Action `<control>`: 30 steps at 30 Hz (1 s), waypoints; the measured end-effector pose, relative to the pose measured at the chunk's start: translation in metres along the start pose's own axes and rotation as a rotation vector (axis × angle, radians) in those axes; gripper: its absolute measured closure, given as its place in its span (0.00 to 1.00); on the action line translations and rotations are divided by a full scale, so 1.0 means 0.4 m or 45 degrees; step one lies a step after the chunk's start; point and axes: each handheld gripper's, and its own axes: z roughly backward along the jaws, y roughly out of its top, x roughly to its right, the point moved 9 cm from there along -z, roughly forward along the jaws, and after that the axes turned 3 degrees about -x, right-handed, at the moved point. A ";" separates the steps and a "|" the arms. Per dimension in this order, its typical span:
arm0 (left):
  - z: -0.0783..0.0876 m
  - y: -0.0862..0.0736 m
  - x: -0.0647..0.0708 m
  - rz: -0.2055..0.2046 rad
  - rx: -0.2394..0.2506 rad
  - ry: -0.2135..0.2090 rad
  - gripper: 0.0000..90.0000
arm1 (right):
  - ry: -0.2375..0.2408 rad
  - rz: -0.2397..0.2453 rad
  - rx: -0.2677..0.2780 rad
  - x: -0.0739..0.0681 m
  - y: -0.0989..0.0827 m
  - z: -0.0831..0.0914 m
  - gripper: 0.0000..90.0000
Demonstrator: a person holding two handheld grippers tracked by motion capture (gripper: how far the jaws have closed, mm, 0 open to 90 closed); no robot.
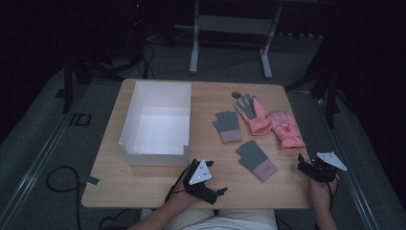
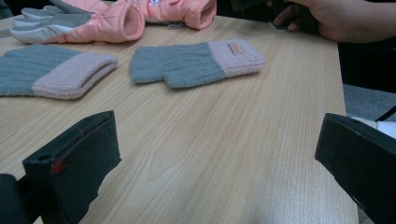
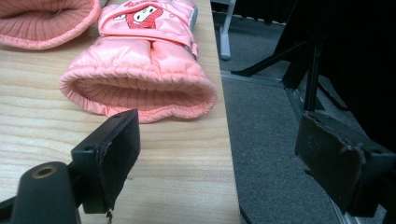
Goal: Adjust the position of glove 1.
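Four gloves lie on the wooden table [image 1: 143,184]. A grey and pink knit mitten [image 1: 256,160] [image 2: 196,63] is nearest, with its twin [image 1: 227,126] [image 2: 51,72] farther back. Behind them are a pink glove with a grey palm [image 1: 253,114] [image 2: 93,21] and a pink glove with a cartoon face [image 1: 286,129] [image 3: 140,79]. My left gripper [image 1: 215,184] [image 2: 217,144] is open at the front edge, aimed at the near mitten, nothing between its jaws. My right gripper [image 1: 316,164] [image 3: 219,140] is open at the table's right edge, just short of the cartoon glove's cuff.
An empty white box [image 1: 128,125] stands on the left half of the table. A small dark round object [image 1: 236,94] lies near the back edge. In the right gripper view, one jaw hangs over the grey floor [image 3: 261,154] beyond the table's edge.
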 end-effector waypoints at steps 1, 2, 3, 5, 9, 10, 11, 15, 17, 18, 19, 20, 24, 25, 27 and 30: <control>0.000 0.000 0.000 0.000 0.000 0.000 0.00 | 0.000 0.000 0.000 0.000 0.000 0.000 0.15; 0.001 0.001 0.000 -0.003 0.006 0.005 0.00 | -0.006 -0.018 -0.004 0.003 0.000 -0.001 0.16; 0.002 0.001 0.000 -0.005 0.010 0.007 0.00 | -0.006 -0.018 -0.004 0.003 0.000 -0.001 0.16; 0.001 0.000 0.002 -0.009 0.002 0.004 0.00 | 0.001 -0.020 -0.024 0.002 -0.002 -0.004 0.16; -0.001 0.000 0.006 -0.023 -0.002 0.000 0.00 | 0.010 0.018 -0.034 -0.005 -0.004 -0.004 0.16; 0.000 0.000 0.005 -0.021 0.001 0.001 0.00 | 0.005 0.048 -0.037 -0.010 -0.005 -0.004 0.15; 0.000 0.000 0.005 -0.019 0.002 0.001 0.00 | 0.002 0.059 -0.035 -0.011 -0.005 -0.004 0.15; 0.002 0.000 0.004 -0.007 0.008 -0.015 0.00 | 0.010 0.093 -0.058 -0.019 -0.007 -0.008 0.15; 0.001 0.000 0.006 -0.017 0.005 -0.026 0.00 | 0.038 0.063 -0.069 -0.018 -0.008 -0.008 0.13; 0.001 0.000 0.008 -0.022 0.006 -0.027 0.00 | 0.048 0.048 -0.075 -0.017 -0.010 -0.008 0.13; 0.001 0.000 0.009 -0.032 0.005 -0.024 0.00 | 0.048 0.048 -0.075 -0.017 -0.010 -0.008 0.13; 0.001 0.000 0.010 -0.035 0.006 -0.024 0.00 | 0.054 0.027 -0.087 -0.015 -0.012 -0.007 0.13; 0.003 0.001 0.008 -0.027 0.014 -0.029 0.00 | 0.078 0.029 -0.117 -0.017 -0.007 0.003 0.12; 0.003 0.001 0.008 -0.024 0.014 -0.033 0.00 | 0.078 0.029 -0.117 -0.017 -0.007 0.003 0.12; 0.003 0.001 0.008 -0.019 0.015 -0.039 0.00 | 0.066 0.036 -0.127 -0.013 0.000 0.008 0.12; 0.003 0.001 0.009 -0.027 0.016 -0.035 0.00 | 0.056 -0.016 -0.160 -0.004 0.013 0.018 0.16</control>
